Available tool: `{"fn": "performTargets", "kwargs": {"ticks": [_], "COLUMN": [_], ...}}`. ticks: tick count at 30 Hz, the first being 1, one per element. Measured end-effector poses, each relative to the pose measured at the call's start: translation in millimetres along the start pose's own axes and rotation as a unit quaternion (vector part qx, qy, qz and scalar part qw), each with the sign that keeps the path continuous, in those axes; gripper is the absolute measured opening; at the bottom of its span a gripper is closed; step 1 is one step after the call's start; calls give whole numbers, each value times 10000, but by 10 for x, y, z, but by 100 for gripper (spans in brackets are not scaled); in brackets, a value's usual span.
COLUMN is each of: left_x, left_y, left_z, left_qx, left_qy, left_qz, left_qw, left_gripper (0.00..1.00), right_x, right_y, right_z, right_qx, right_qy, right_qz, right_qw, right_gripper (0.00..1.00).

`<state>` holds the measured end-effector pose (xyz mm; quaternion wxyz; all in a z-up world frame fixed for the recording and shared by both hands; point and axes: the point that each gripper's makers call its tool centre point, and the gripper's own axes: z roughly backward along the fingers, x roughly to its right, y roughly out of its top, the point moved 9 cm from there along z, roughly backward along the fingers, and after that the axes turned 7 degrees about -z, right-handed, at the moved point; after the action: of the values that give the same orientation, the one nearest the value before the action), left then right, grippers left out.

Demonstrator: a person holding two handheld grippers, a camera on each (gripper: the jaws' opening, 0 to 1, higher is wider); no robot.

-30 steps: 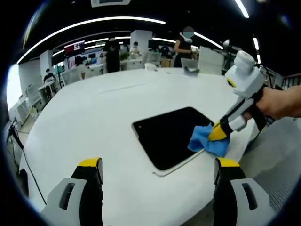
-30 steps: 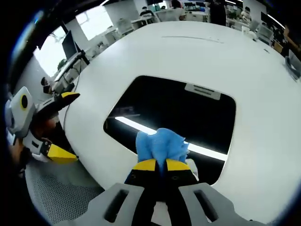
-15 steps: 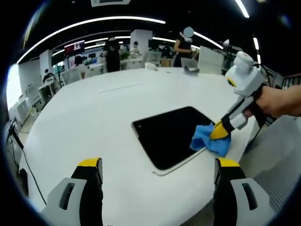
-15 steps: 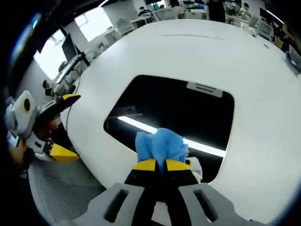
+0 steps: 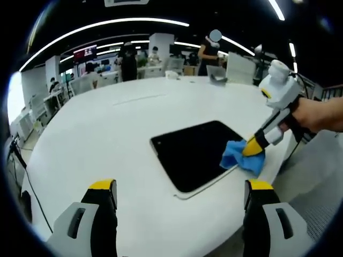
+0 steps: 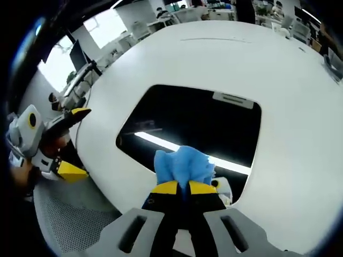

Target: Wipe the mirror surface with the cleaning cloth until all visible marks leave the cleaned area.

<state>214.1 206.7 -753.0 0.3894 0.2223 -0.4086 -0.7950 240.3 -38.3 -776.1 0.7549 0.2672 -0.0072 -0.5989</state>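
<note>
Right claw [image 6: 183, 187] clamped tight; left claw [image 5: 179, 193] jaws wide apart.

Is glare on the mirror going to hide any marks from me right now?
Right gripper view: a bright ceiling-light streak crosses the mirror just past the cloth, so marks there could wash out. Left gripper view: the mirror reads uniformly dark, no glare, with fisheye bending the table edge.

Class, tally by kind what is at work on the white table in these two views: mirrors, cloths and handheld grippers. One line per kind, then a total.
Mirrors: 1, the dark mirror lying flat on the table.
Cloths: 1, the blue cloth.
Grippers: 2, the left gripper and the right gripper.
Total: 4.
</note>
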Motion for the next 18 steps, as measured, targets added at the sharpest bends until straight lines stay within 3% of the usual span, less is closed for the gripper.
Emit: {"fn": "performTargets", "kwargs": {"ticks": [18], "left_x": [1], "left_y": [-3], "left_z": [-8], "left_qx": [-12], "left_qy": [-17], "left_qz": [-16], "left_qw": [10000], "left_gripper": [99], "right_x": [149], "right_y": [-31], "right_z": [79], "right_qx": [-12], "right_qy": [-78], "right_qz": [-97], "right_qw": [9999], "right_gripper": [0]}}
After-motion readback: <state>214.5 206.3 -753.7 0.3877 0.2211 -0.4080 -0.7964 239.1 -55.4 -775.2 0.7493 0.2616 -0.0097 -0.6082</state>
